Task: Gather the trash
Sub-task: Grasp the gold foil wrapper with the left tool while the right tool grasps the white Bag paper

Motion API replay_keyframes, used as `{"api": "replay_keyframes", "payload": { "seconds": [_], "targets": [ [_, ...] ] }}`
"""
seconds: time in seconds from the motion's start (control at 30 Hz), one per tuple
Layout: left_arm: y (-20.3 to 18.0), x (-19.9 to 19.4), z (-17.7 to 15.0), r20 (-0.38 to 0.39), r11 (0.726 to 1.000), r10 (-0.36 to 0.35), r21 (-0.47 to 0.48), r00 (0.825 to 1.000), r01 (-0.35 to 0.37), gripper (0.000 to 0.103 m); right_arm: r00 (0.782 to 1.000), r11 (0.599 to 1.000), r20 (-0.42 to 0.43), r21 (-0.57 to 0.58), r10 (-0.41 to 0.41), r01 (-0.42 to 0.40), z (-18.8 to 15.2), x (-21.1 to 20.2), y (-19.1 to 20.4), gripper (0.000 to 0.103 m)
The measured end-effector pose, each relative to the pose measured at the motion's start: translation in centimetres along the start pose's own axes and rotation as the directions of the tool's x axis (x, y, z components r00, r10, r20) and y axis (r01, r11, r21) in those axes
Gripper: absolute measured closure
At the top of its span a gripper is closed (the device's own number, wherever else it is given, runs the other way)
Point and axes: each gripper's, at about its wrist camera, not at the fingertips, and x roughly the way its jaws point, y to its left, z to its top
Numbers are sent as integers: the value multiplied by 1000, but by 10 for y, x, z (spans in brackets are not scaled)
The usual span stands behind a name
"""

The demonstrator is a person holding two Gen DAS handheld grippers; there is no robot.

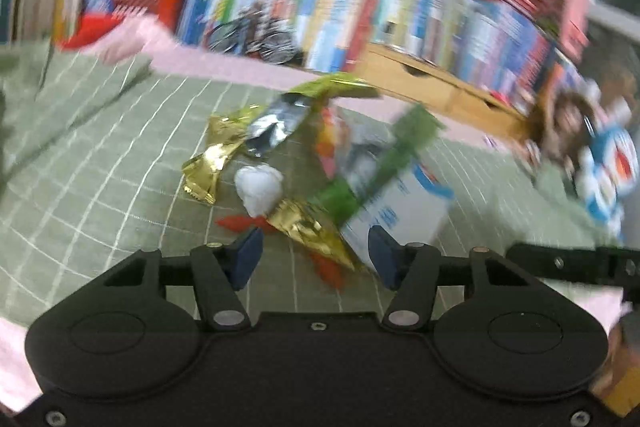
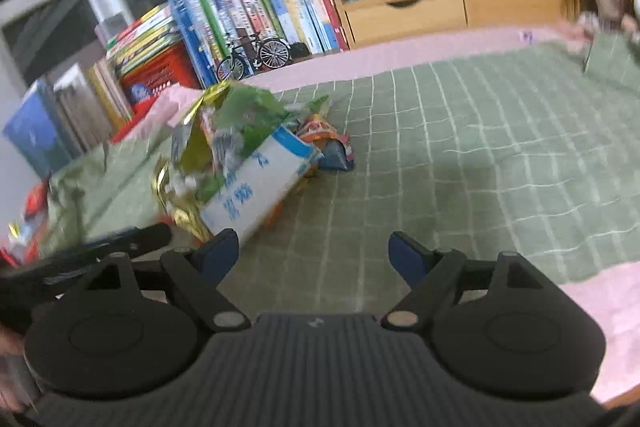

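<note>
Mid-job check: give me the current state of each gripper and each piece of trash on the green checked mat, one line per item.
Left gripper: open, holding nothing.
Right gripper: open, holding nothing.
White-and-blue paper carton: tipped on its side in the pile.
Gold foil wrappers: crumpled, lying on the mat.
Silver-lined green snack bag: torn open.
White tissue wad: balled up, uncollected.
Green checked mat: spread flat, slightly rumpled.
</note>
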Motion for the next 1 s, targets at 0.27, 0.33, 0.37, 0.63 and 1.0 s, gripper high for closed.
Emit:
{"api": "replay_keyframes", "payload": {
  "seconds": [0.27,0.33,0.37,0.63,1.0],
  "targets": [
    [14,40,5,0,990,8,-142,1000,-8,59,995,996,-99,83,-6,14,41,53,18,17],
    [11,42,5,8,991,24,-132,1000,-22,71,993,995,-116,87,-28,38,48,70,24,18],
    [10,42,5,17,993,31,-118,999,-29,72,992,995,-119,89,-40,51,51,77,27,18],
    [-3,23,3,70,999,28,14,997,-29,77,985,991,-153,95,-84,99,50,110,40,30],
    [-3,4,3,101,998,9,57,995,-15,78,989,995,-115,34,-88,92,50,89,39,72]
  ]
}}
